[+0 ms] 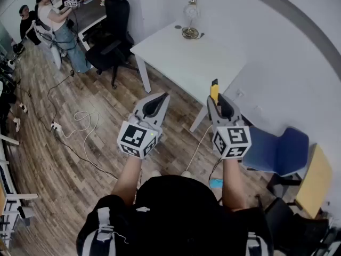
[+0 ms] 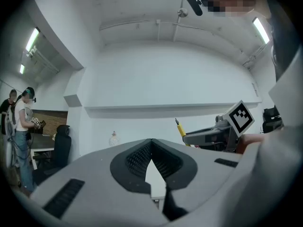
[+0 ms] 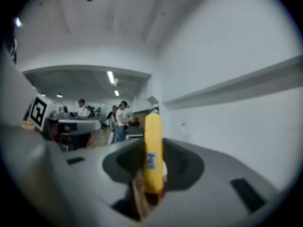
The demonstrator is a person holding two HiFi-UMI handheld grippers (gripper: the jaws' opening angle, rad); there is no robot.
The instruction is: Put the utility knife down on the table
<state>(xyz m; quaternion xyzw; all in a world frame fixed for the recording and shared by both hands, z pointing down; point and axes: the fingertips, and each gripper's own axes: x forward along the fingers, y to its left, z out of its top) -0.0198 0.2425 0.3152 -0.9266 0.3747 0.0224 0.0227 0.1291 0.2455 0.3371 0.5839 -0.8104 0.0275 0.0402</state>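
Head view: my right gripper [image 1: 218,100] is clamped on the yellow utility knife [image 1: 214,89], held in the air by the near corner of the white table [image 1: 181,57]; my left gripper [image 1: 160,101] is closed and empty; a small lamp [image 1: 190,20] stands at the far edge; I see no containers.

Left gripper view: the jaws meet with nothing between them.

Right gripper view: the knife stands upright between the jaws, gripped low on its body.

I judge that letting go short of the tabletop would drop the knife to the floor; the low grip could let it tip.
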